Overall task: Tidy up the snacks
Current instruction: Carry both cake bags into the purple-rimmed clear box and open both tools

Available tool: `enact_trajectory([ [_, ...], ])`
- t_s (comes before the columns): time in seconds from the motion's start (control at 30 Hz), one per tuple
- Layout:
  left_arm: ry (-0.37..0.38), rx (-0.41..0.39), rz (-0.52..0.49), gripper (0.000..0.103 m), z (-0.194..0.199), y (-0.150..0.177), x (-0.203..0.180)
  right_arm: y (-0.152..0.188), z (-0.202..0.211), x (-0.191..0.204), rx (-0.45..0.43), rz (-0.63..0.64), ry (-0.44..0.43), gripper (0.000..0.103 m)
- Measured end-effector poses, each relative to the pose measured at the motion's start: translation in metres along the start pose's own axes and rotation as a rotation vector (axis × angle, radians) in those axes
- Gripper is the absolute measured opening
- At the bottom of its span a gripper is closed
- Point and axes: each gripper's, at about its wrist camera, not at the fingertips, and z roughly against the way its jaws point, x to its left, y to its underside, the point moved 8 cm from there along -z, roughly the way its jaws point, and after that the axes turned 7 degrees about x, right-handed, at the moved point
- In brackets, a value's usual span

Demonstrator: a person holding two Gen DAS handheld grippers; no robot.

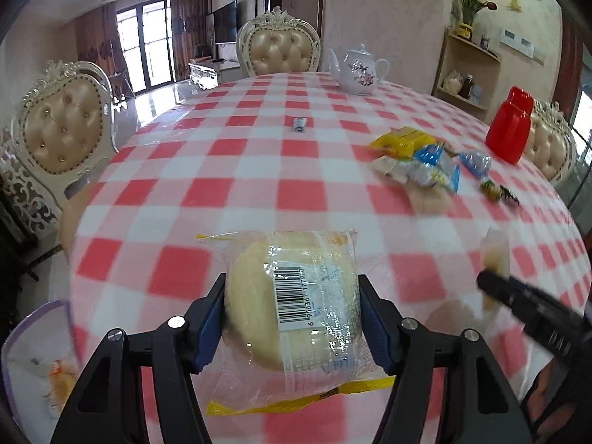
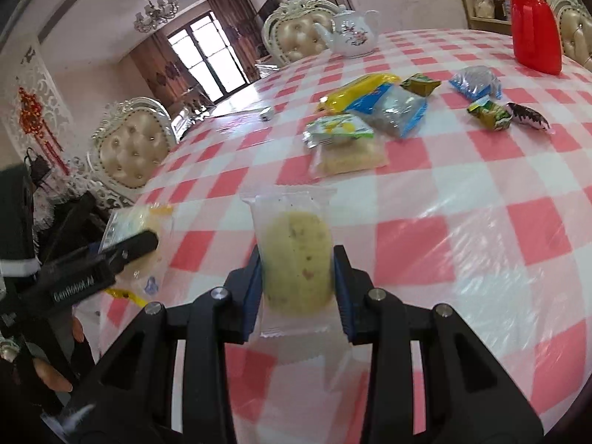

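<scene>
My left gripper (image 1: pixel 292 314) is shut on a round pale bun in a clear wrapper (image 1: pixel 296 303) with a barcode label and yellow ends, held above the checked tablecloth. My right gripper (image 2: pixel 298 281) is shut on a speckled round cookie in a clear wrapper (image 2: pixel 296 259). In the left wrist view the right gripper (image 1: pixel 492 281) shows at the right with its cookie (image 1: pixel 497 251). In the right wrist view the left gripper (image 2: pixel 148 236) shows at the left with the bun (image 2: pixel 129 222). A pile of loose snack packets (image 2: pixel 362 118) lies further back on the table.
A white tub with a purple rim (image 1: pixel 22 336) sits at the lower left, a snack inside. A white teapot (image 1: pixel 357 70), a red jug (image 1: pixel 510 129) and a small wrapped sweet (image 1: pixel 299 124) stand on the red-checked table (image 1: pixel 222 192). Padded chairs (image 1: pixel 63 125) ring it.
</scene>
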Motion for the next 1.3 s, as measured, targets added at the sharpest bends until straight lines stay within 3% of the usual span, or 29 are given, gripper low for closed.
enact_trajectory([
  [0.4, -0.087, -0.014, 0.036, 0.065, 0.04, 0.05, 0.081, 0.036, -0.017, 0.084, 0.072, 0.109, -0.098, 0.039],
  [0.77, -0.155, -0.005, 0.15, 0.066, 0.056, 0.091, 0.155, 0.072, -0.04, 0.173, 0.153, 0.267, -0.194, 0.039],
  [1.3, -0.28, 0.076, 0.275, 0.066, 0.057, 0.153, 0.238, 0.132, -0.056, 0.272, 0.251, 0.511, -0.308, 0.039],
])
